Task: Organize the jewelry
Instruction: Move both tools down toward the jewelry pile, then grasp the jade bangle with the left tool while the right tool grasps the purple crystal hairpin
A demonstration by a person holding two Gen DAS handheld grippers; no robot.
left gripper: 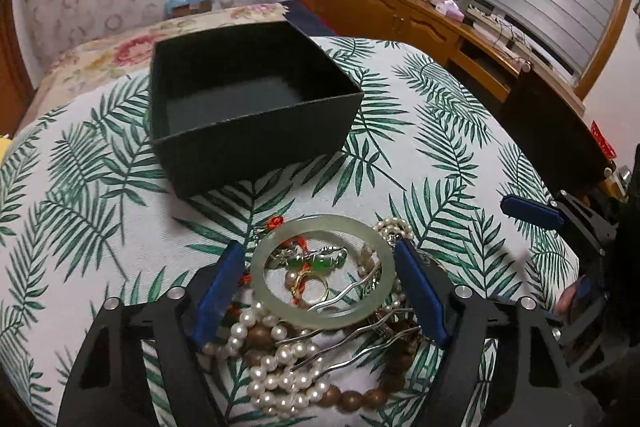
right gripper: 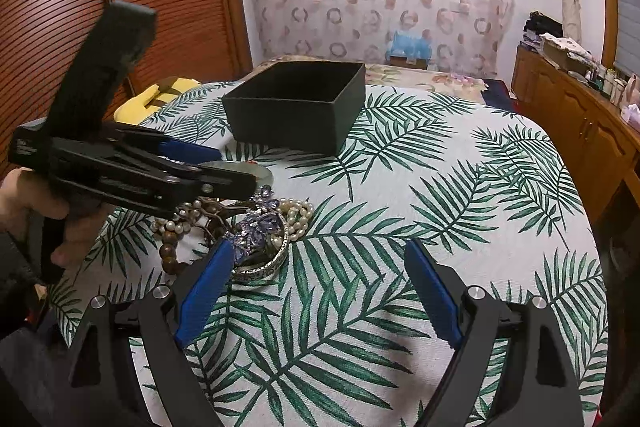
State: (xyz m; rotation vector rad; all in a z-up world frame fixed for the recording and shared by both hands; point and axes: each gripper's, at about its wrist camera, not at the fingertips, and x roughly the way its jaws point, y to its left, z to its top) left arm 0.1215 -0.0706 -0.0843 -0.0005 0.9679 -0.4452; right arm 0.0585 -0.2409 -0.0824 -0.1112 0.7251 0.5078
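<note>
We're bracketing the jade bangle (left gripper: 324,273) with our left gripper (left gripper: 320,291), fingers apart, not clamping yet. Our right gripper (right gripper: 316,291) is hovering, fingers apart, holding nothing. The black box (left gripper: 248,107) is sitting empty; the jewelry pile (left gripper: 304,339) is waiting on the counter (right gripper: 440,227).

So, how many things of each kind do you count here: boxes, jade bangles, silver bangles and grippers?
Open black cardboard box: 1
Pale green jade bangle: 1
Engraved silver bangle: 1
Two-finger grippers with blue pads: 2, the left gripper and the right gripper
Total: 5
</note>
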